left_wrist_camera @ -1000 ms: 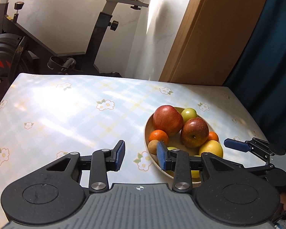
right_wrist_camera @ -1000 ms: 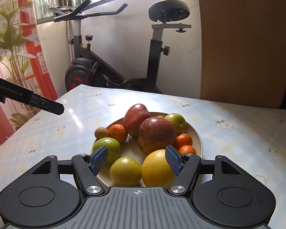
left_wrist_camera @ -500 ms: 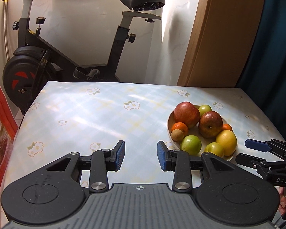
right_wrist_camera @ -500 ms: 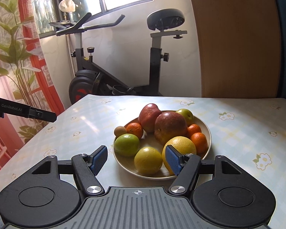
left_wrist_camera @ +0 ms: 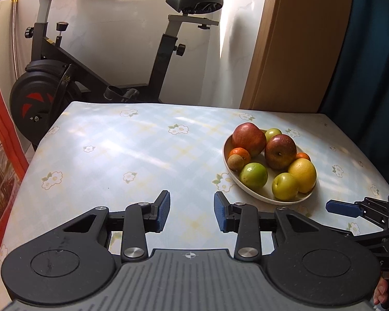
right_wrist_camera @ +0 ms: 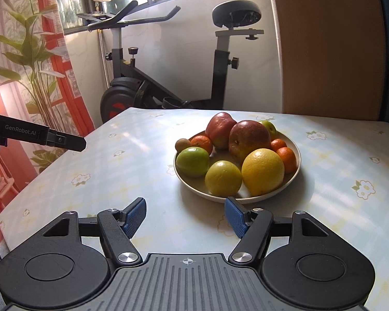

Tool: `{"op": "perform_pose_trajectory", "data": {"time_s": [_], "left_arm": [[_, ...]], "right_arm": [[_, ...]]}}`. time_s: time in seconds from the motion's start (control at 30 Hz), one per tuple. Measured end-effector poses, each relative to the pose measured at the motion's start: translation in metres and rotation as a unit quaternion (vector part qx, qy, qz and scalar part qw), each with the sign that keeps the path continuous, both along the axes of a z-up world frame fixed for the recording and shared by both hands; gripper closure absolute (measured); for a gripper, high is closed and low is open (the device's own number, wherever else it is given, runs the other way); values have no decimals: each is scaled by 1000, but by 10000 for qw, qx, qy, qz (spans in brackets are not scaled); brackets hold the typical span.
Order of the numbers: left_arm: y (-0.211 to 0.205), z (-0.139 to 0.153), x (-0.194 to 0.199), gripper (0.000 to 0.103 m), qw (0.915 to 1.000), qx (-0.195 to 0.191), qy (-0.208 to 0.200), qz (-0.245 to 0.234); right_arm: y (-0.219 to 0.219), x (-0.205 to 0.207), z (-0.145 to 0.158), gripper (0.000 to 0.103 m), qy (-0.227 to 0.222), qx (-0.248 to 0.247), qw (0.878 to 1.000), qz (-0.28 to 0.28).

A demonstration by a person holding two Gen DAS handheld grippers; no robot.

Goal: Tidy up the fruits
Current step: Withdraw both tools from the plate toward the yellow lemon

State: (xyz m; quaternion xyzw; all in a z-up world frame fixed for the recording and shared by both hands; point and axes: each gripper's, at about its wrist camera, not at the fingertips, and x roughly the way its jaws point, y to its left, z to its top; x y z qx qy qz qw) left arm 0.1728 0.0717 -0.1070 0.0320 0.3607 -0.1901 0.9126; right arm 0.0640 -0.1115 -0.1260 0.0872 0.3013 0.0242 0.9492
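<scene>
A floral-clothed table (right_wrist_camera: 111,171) bears one plate (right_wrist_camera: 297,167) of fruit.

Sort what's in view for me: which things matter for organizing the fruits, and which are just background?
Job: plate; two red apples; large yellow citrus; green fruits; small oranges; kiwi; both hand-held grippers, open and empty.

Background: exercise bike; plant; floral tablecloth; blue curtain.

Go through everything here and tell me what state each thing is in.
Plate: full, on the table.
Fruit: all piled in the plate.
Left tool: open, empty, over the table.
Right tool: open, empty, short of the plate.
</scene>
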Motion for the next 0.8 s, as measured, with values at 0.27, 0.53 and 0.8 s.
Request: {"op": "perform_pose_trajectory", "data": {"time_s": [0.27, 0.53, 0.8], "left_arm": [[1, -9, -23, 64, 10000, 1, 48, 33], [7, -11, -41, 63, 9999, -48, 35, 142], [5, -21, -54, 59, 9998, -90, 172, 104]], "right_arm": [[4, -16, -7, 39, 90, 94, 9999, 21], [12, -32, -8, 39, 118, 115, 9997, 187], [13, -40, -7, 39, 184, 90, 9996, 180]]}}
